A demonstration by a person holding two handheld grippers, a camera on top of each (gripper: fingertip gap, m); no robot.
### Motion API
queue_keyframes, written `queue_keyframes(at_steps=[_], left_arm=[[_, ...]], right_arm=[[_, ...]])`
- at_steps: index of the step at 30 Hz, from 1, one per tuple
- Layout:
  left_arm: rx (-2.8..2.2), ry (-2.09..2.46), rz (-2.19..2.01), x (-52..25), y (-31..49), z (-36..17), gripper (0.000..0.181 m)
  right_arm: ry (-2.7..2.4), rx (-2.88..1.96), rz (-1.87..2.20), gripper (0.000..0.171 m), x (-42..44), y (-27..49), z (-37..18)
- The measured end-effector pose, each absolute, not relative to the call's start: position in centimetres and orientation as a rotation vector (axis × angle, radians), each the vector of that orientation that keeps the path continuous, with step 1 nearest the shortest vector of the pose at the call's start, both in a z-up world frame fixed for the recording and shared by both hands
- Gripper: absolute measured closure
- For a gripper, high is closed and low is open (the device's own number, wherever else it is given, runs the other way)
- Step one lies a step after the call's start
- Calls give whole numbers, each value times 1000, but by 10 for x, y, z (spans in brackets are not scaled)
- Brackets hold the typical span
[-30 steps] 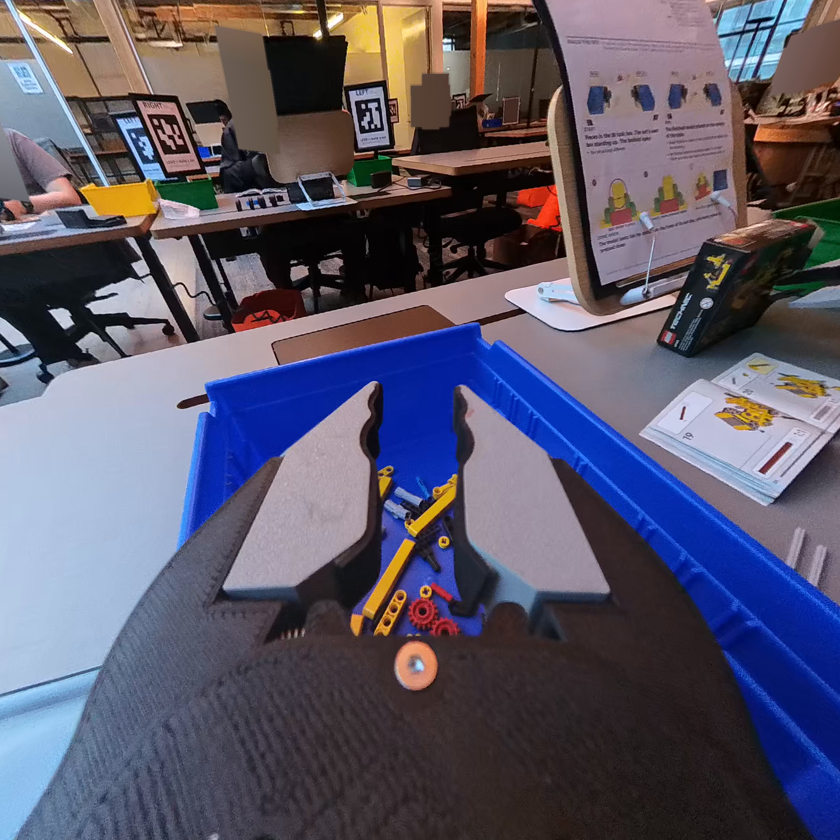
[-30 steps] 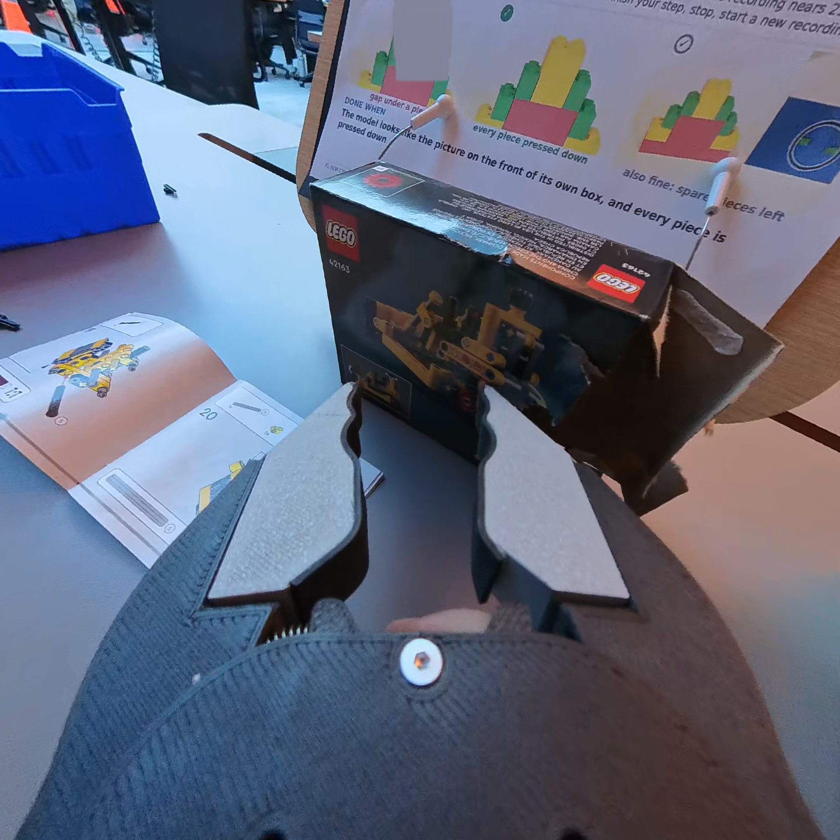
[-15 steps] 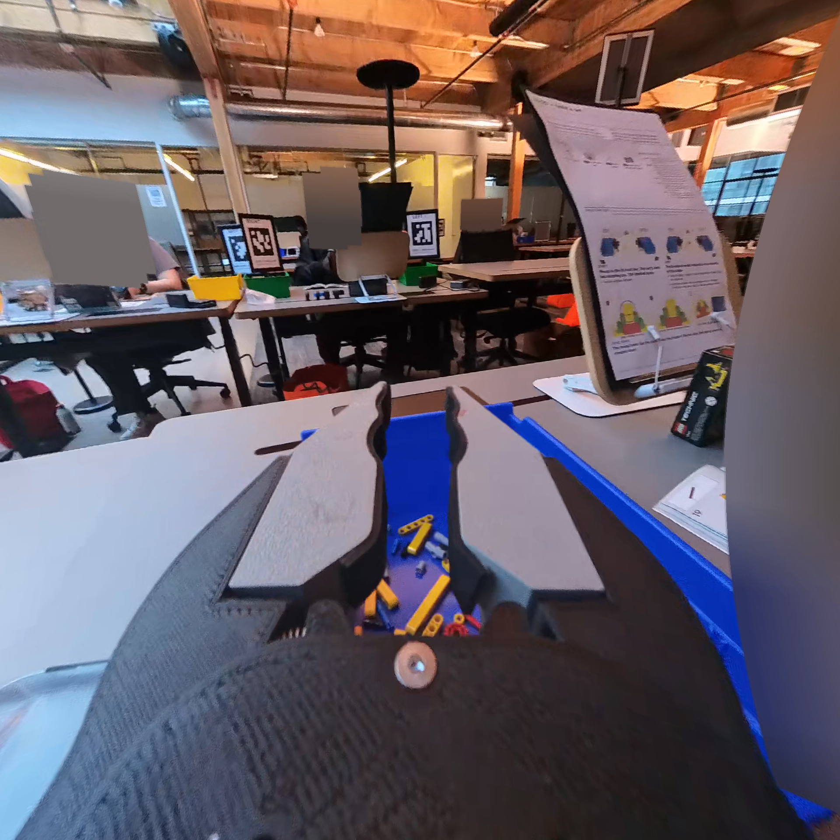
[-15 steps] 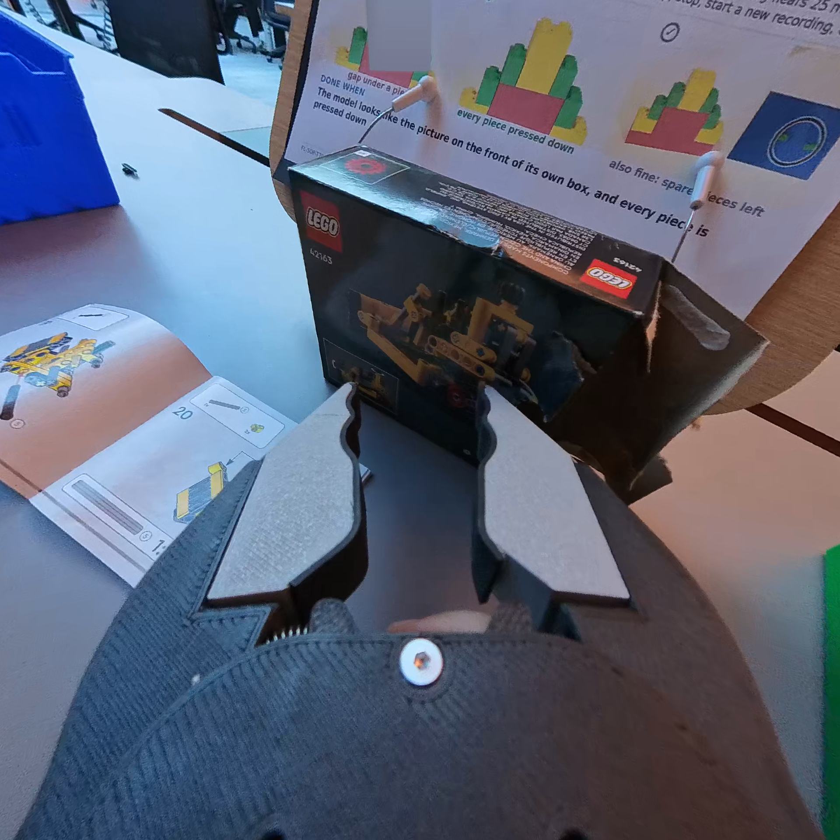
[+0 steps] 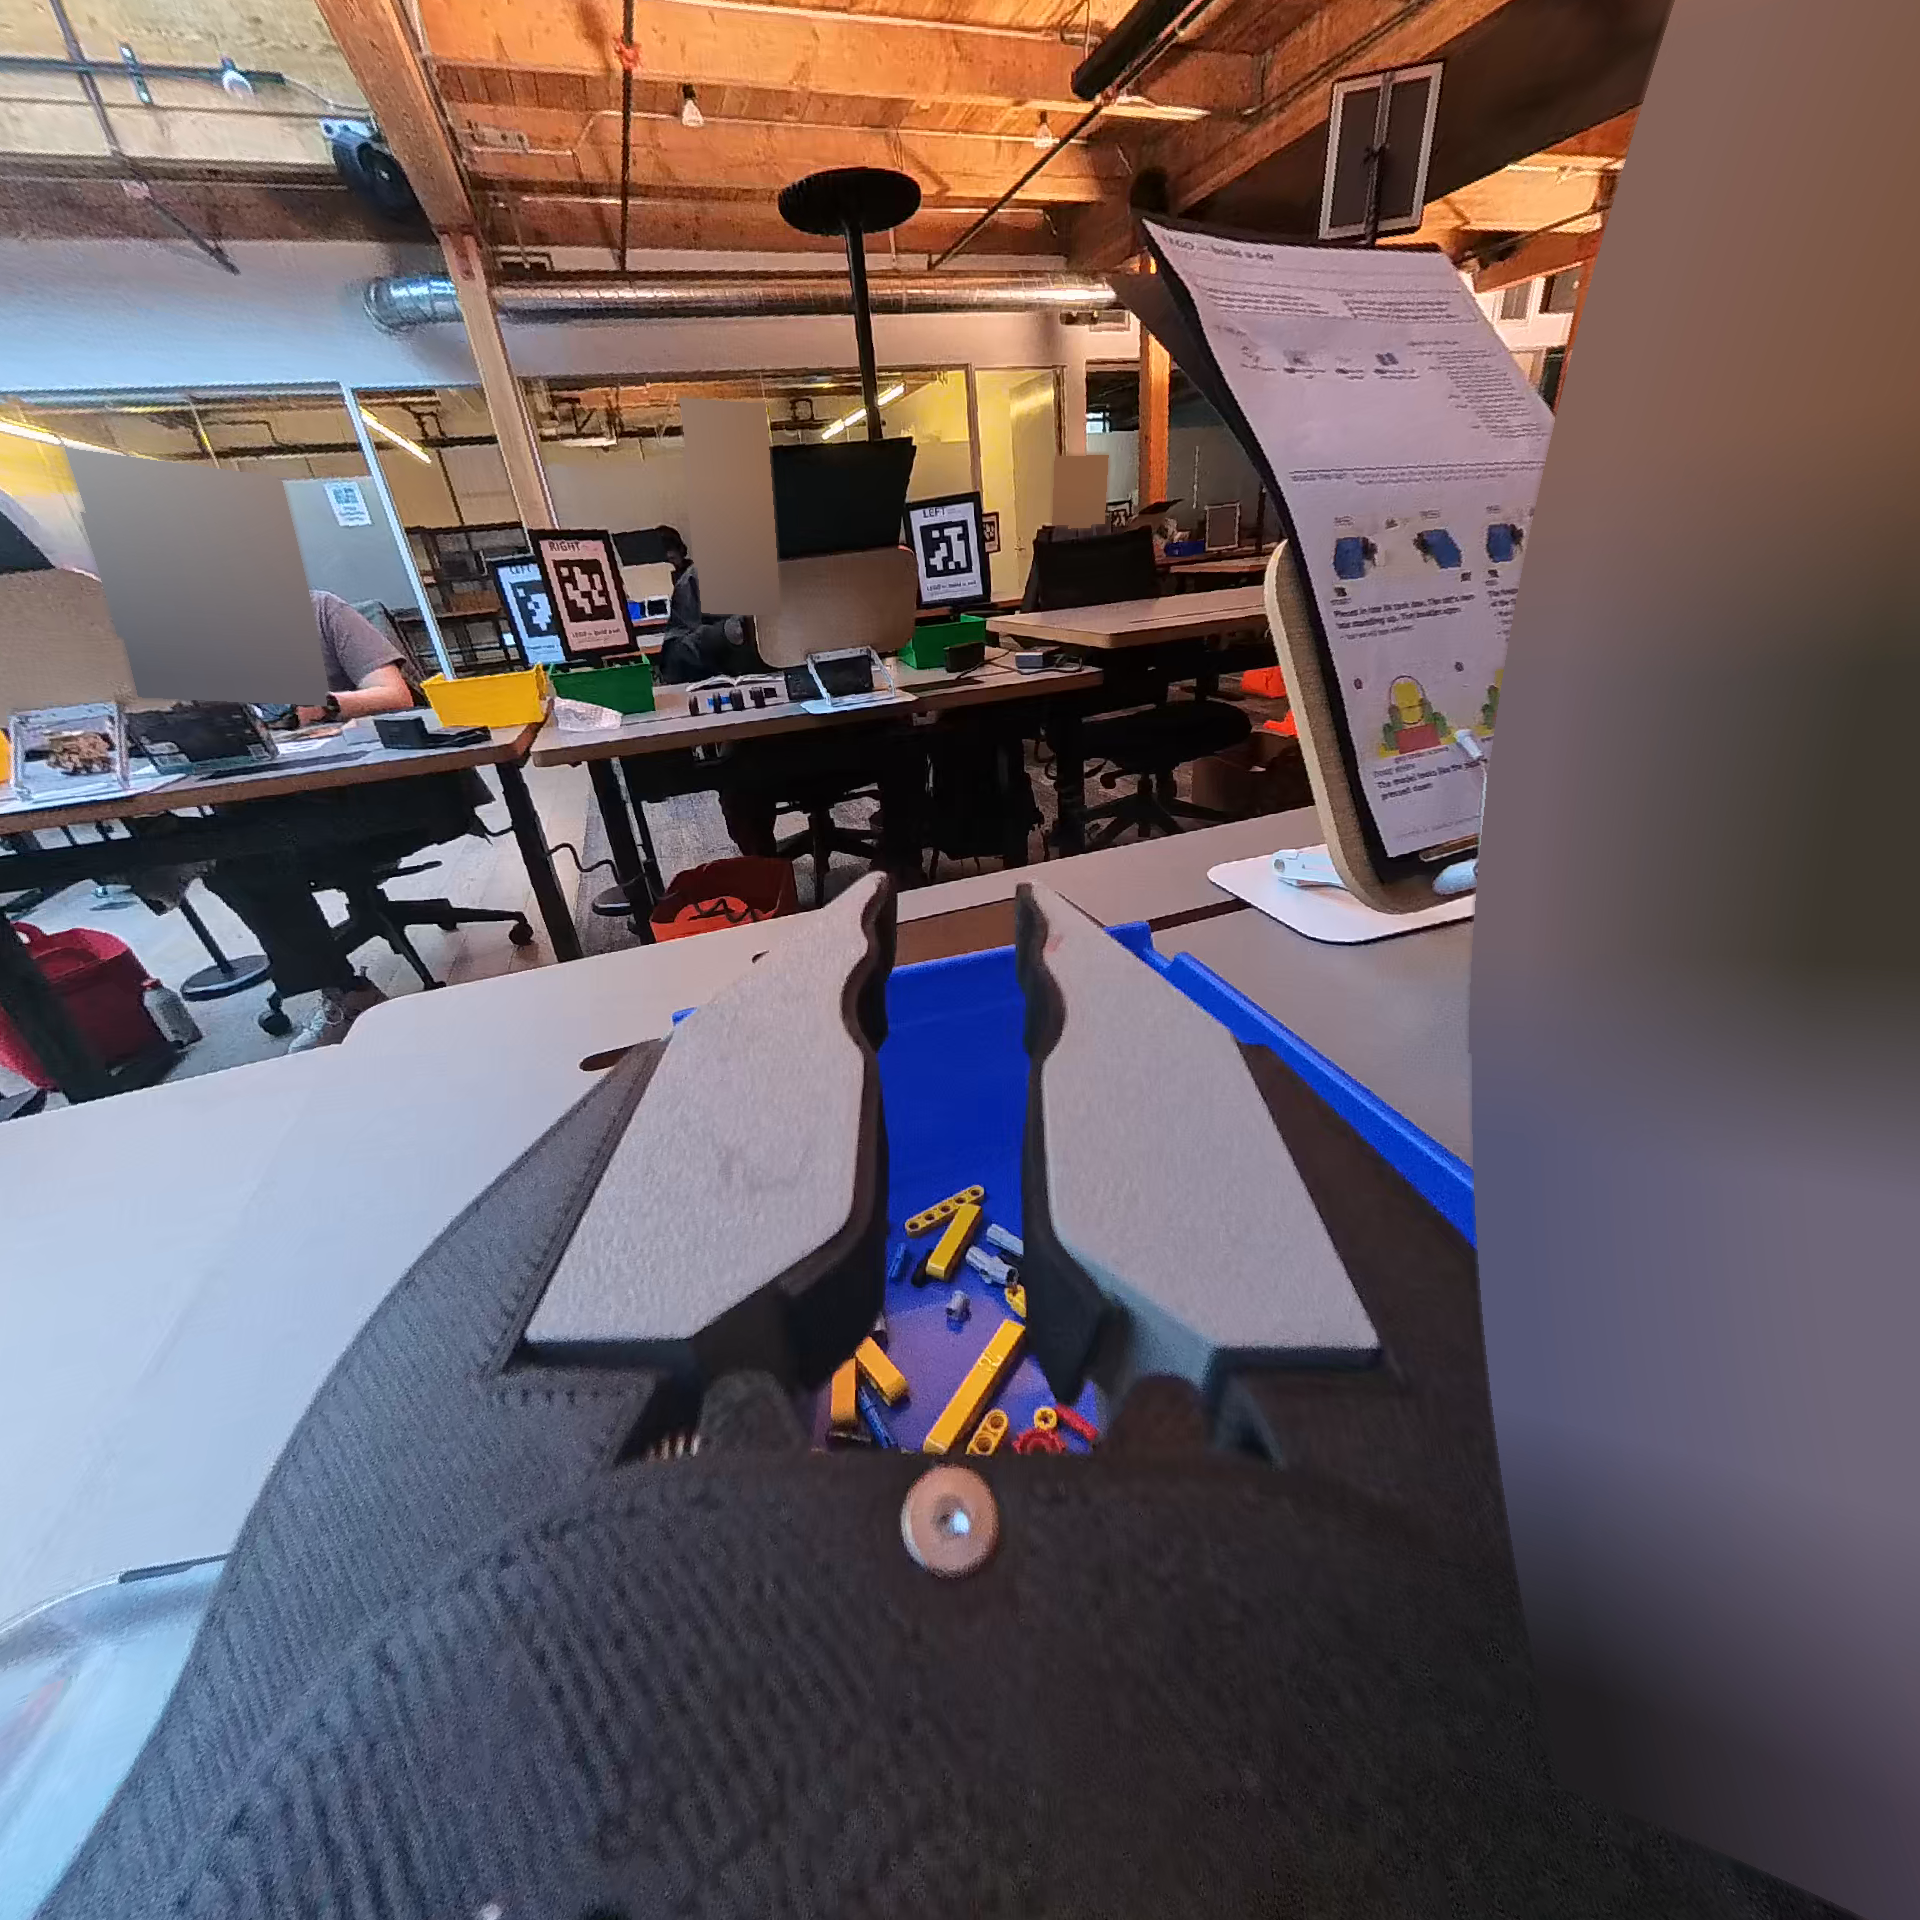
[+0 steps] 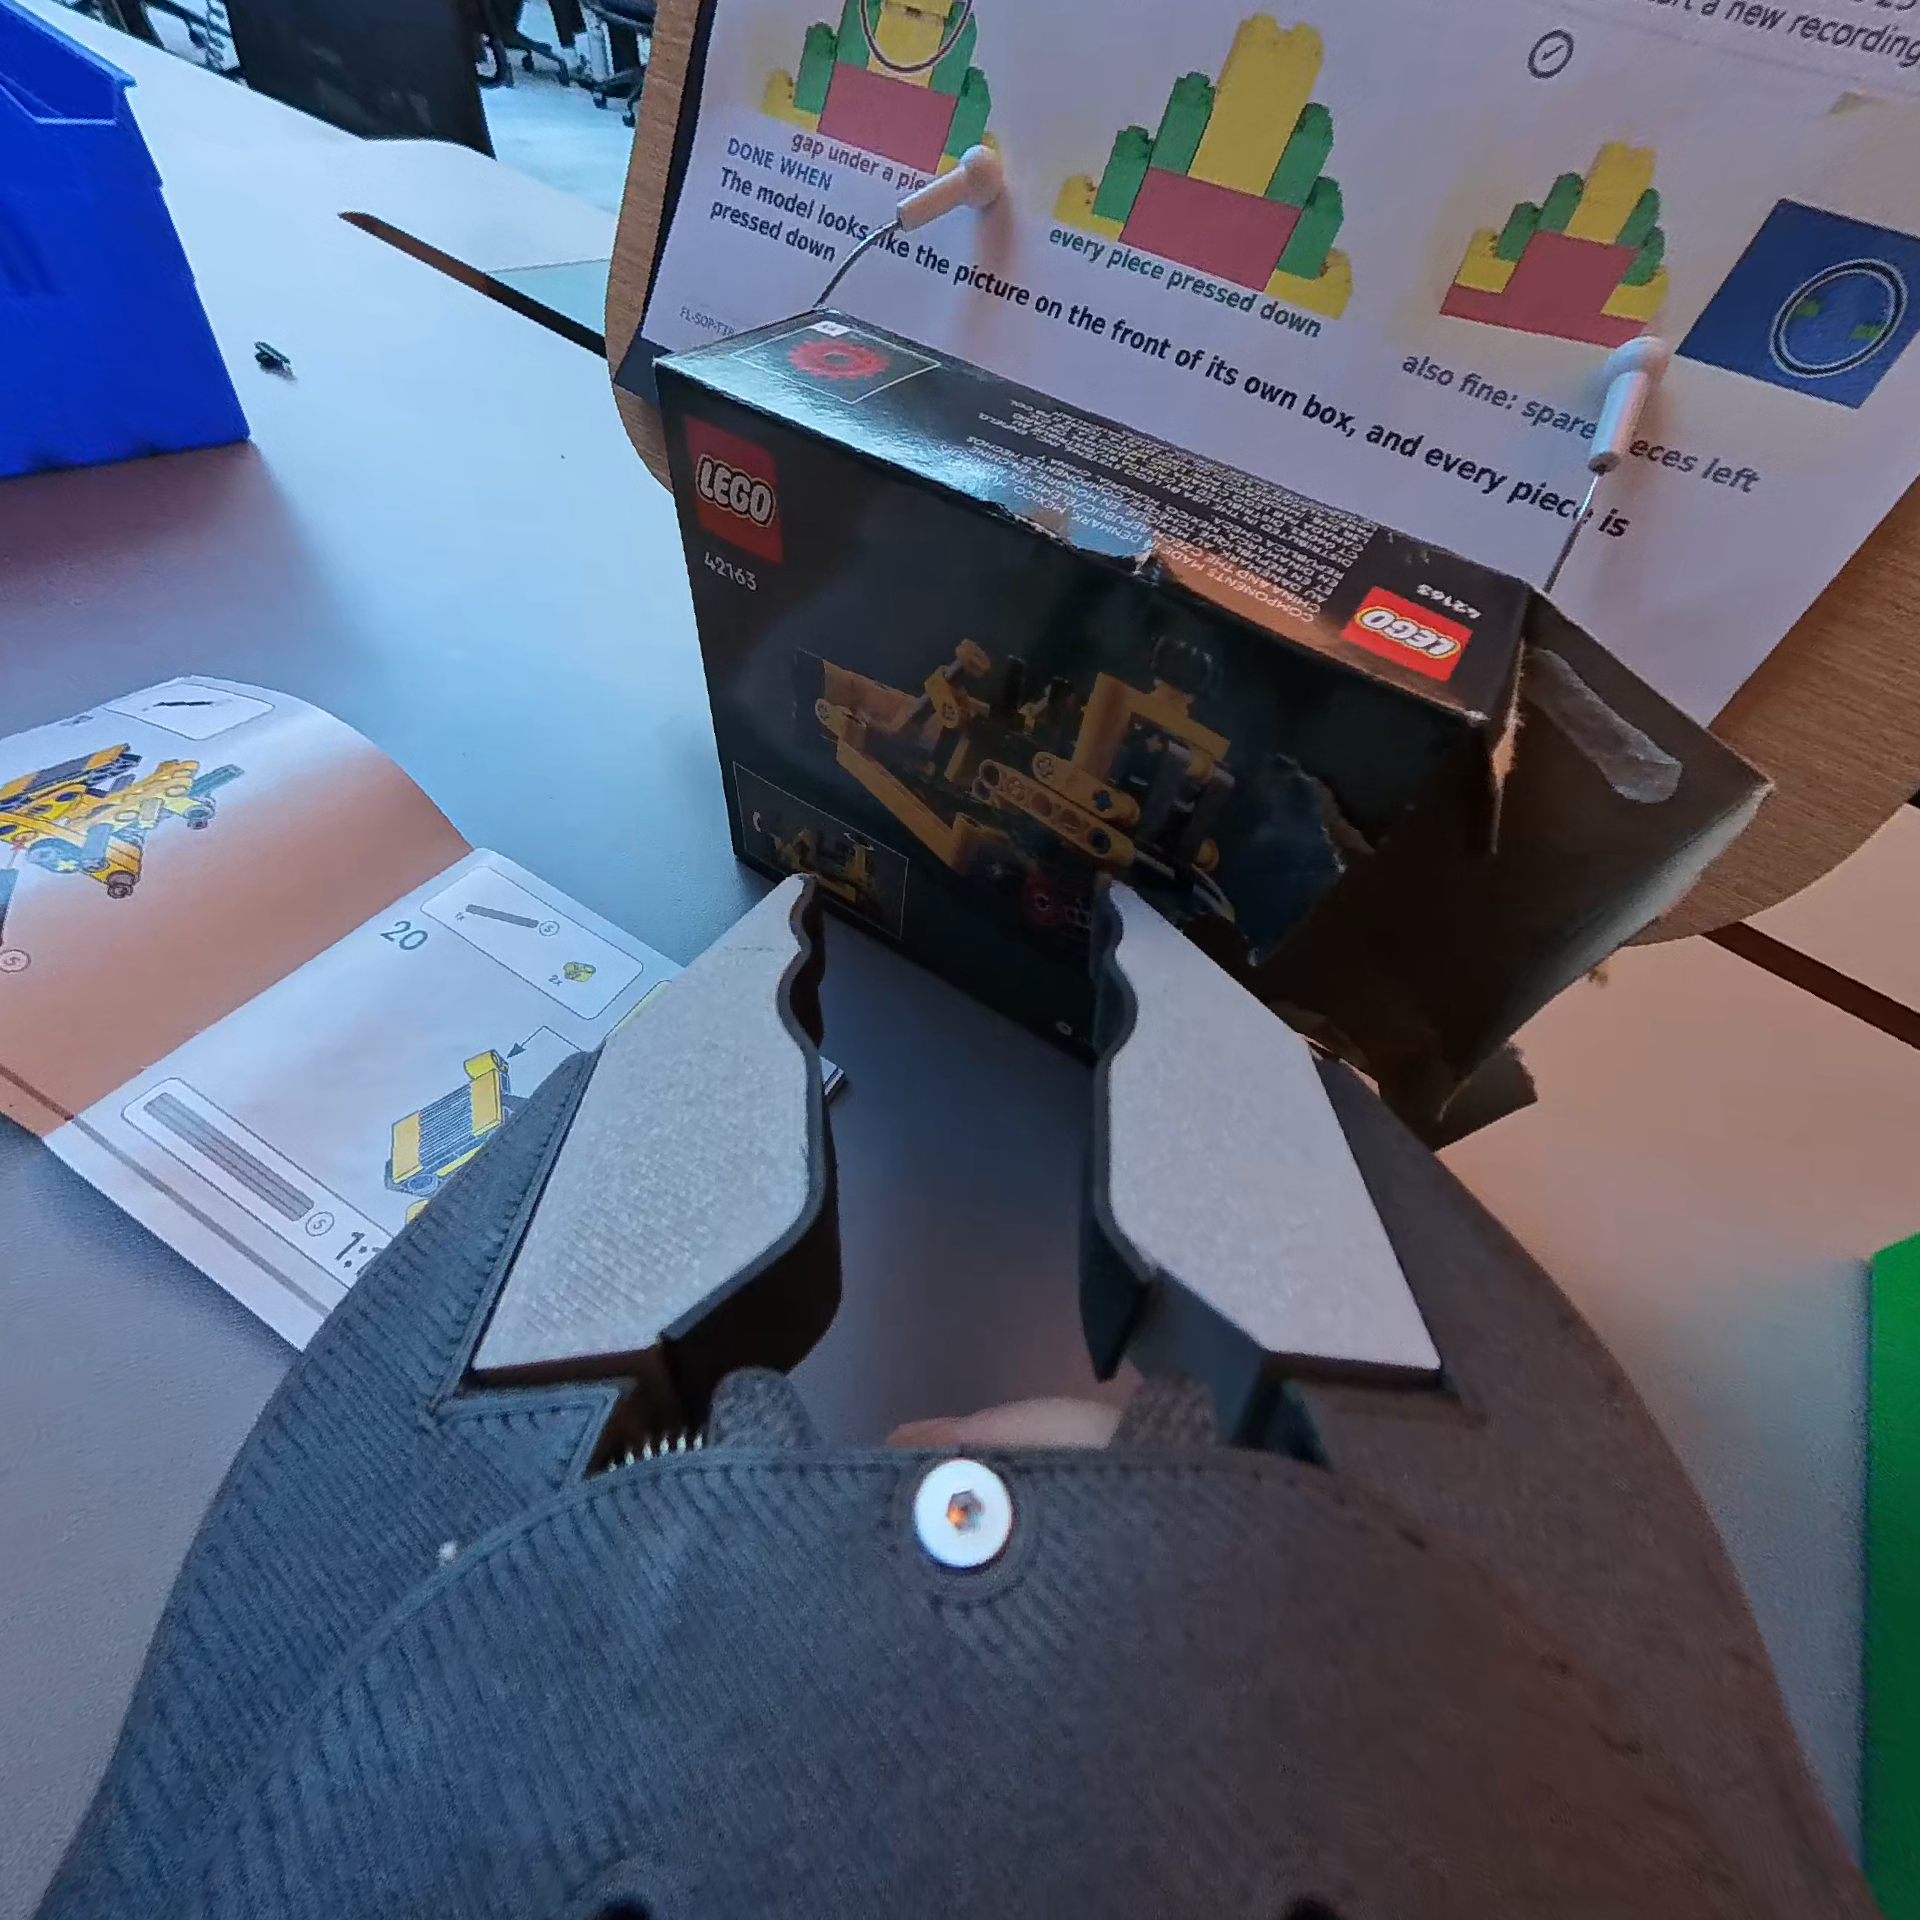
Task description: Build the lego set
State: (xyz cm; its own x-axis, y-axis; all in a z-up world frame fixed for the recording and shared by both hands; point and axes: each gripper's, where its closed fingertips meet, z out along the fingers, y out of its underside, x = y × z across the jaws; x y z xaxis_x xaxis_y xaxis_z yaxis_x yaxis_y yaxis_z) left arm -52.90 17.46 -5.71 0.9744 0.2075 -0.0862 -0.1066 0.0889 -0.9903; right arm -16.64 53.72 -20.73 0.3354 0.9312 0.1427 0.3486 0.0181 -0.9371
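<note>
A blue bin holds several loose yellow, grey and red lego pieces. My left gripper is open and empty, held above the bin and tilted up toward the room. My right gripper is open and empty, low over the grey table just in front of the black lego box, which stands upright with a torn right end. The open instruction booklet lies left of the right gripper. The bin's corner also shows in the right wrist view at the upper left.
A board with a printed instruction sheet stands behind the box on a white base. A small dark piece lies on the table near the bin. A green edge shows at the right. A blurred grey shape fills the left wrist view's right side. The gap from one gripper's tips to the other's is roughly 55 cm.
My left gripper has tilted up and back, so the bin sits lower in view and the room fills the top. My right gripper shifted slightly toward the box. Both stay open.
</note>
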Motion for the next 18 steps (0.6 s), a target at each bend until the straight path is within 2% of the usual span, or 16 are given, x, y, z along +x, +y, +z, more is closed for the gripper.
queue_keyframes(at_steps=[10, 12, 15, 18], left_arm=[[-1555, -70, 195, -527, 184, -73, 162], [-1622, -67, 203, -530, 188, -87, 170], [-1832, -91, 99, -526, 197, -115, 174], [-2159, -91, 214, -541, 192, -141, 181]], right_arm=[[-1223, -1534, 698, 124, -168, 535, -208], [-1226, -1532, 699, 124, -168, 534, -208], [-1224, -1527, 705, 124, -167, 534, -207], [-1230, -1512, 732, 124, -168, 531, -205]])
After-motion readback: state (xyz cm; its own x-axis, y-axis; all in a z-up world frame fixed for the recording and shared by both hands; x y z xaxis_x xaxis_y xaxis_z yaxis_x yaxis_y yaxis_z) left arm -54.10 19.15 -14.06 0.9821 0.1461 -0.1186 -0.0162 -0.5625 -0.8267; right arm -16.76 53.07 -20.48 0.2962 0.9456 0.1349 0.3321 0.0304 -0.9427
